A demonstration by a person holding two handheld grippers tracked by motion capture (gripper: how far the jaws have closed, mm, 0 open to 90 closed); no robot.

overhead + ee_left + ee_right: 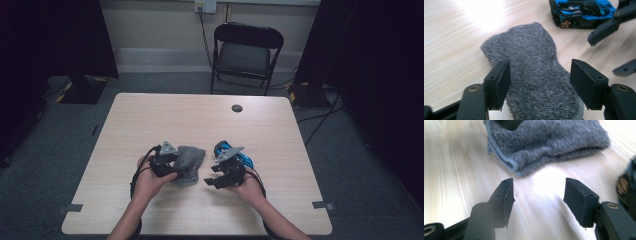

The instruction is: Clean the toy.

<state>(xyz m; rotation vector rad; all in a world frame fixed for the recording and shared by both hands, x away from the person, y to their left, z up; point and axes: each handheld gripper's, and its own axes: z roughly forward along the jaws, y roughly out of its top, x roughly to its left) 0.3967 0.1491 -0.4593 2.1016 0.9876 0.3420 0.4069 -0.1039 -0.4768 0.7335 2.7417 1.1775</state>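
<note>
A grey fuzzy sock [191,159] lies flat on the wooden table [200,120], just left of centre near the person. My left gripper [540,82] hangs over the sock [529,55] with its jaws open on either side of it; the pads do not squeeze the fabric. My right gripper [539,195] is open over bare wood, with nothing between its pads, and points at the sock's [549,142] cuff end. A blue and black toy car [235,152] stands just beyond the right hand; it also appears in the left gripper view [581,10].
A black folding chair [245,52] stands beyond the table's far edge. A round cable grommet [237,108] sits in the tabletop near that edge. Dark curtains hang on both sides, and cables lie on the floor at the right.
</note>
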